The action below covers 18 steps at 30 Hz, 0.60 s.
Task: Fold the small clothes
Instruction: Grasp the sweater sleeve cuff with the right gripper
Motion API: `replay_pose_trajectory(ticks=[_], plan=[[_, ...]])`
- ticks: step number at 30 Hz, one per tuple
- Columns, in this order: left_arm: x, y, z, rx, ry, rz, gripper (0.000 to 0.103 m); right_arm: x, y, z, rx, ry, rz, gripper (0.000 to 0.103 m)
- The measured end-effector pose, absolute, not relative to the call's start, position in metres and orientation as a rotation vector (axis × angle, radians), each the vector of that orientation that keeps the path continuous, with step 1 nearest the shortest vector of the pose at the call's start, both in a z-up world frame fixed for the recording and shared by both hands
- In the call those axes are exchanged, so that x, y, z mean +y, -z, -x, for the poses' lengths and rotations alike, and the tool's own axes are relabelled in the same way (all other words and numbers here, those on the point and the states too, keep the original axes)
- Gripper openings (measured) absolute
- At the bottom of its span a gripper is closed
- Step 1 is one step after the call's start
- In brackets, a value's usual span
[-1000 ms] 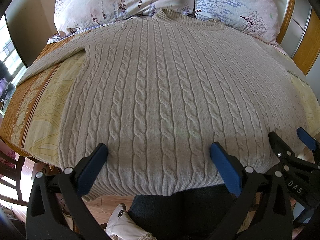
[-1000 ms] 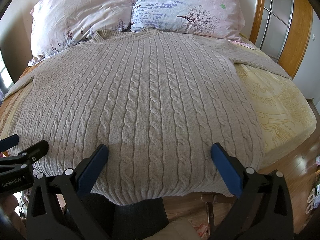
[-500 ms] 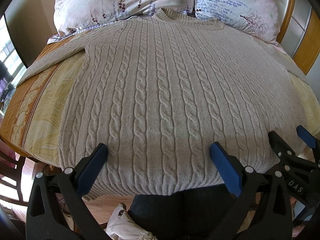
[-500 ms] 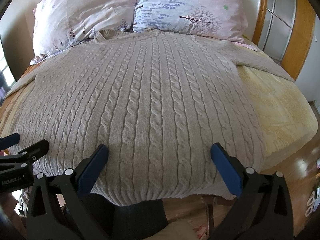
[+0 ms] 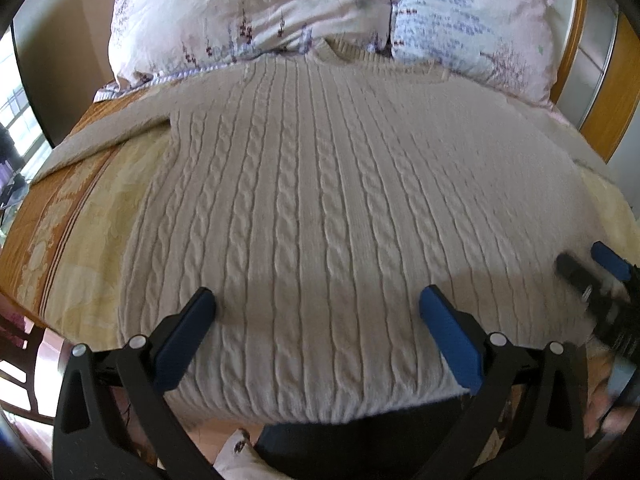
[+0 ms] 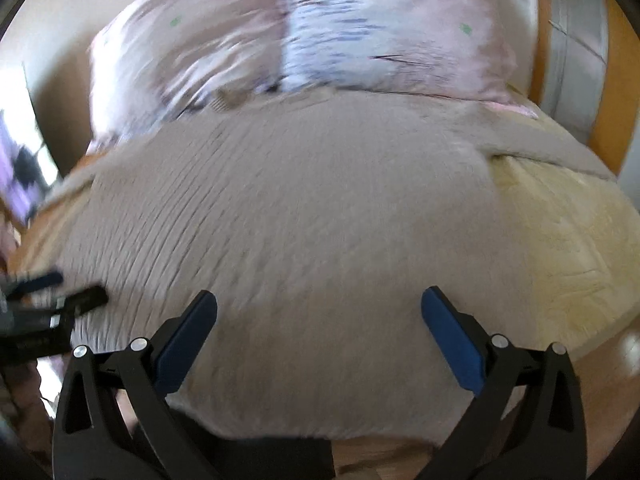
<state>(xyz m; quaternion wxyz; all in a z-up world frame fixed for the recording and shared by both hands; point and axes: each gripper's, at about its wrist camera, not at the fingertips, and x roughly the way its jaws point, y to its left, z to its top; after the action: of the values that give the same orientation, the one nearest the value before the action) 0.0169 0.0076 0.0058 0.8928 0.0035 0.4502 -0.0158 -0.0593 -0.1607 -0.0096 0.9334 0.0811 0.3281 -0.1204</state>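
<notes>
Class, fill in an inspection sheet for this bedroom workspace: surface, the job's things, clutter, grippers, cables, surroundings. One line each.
Surface: bed with a yellow patterned cover.
Job's things: beige cable-knit sweater lying flat and unfolded, collar toward the pillows, hem at the near edge, sleeves spread to both sides.
Clutter: two floral pillows at the head; nothing else seen on the bed.
Grippers: left gripper open above the hem, holding nothing; right gripper open, holding nothing, its view blurred.
Cables: nothing seen.
Surroundings: wooden headboard at right, window at left.
</notes>
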Motion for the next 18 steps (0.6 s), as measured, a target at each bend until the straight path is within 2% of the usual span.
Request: replay_pose_trajectory(ticks=[4, 6, 8, 11, 13, 18], plan=[[0.014, -0.018, -0.032, 0.885, 0.077, -0.004, 0.101, -0.233, -0.018, 0.051, 0.632, 0.293, -0.375, 0.099], [0.018, -0.025, -0.041, 0.865, 0.125, 0.003, 0.101, -0.274, -0.027, 0.045, 0.624, 0.329, -0.48, 0.09], [0.022, -0.032, -0.052, 0.851, 0.172, 0.022, 0.101, -0.323, -0.033, 0.037, 0.618, 0.38, -0.604, 0.085], [0.026, -0.041, -0.069, 0.838, 0.203, 0.035, 0.101, -0.378, -0.034, 0.031, 0.601, 0.445, -0.749, 0.081], [0.027, -0.046, -0.076, 0.825, 0.206, 0.029, 0.101, -0.411, -0.03, 0.028, 0.582, 0.467, -0.87, 0.073], [0.023, -0.059, -0.095, 0.803, 0.283, 0.011, 0.101, -0.461, -0.012, 0.026, 0.525, 0.521, -1.1, 0.062]])
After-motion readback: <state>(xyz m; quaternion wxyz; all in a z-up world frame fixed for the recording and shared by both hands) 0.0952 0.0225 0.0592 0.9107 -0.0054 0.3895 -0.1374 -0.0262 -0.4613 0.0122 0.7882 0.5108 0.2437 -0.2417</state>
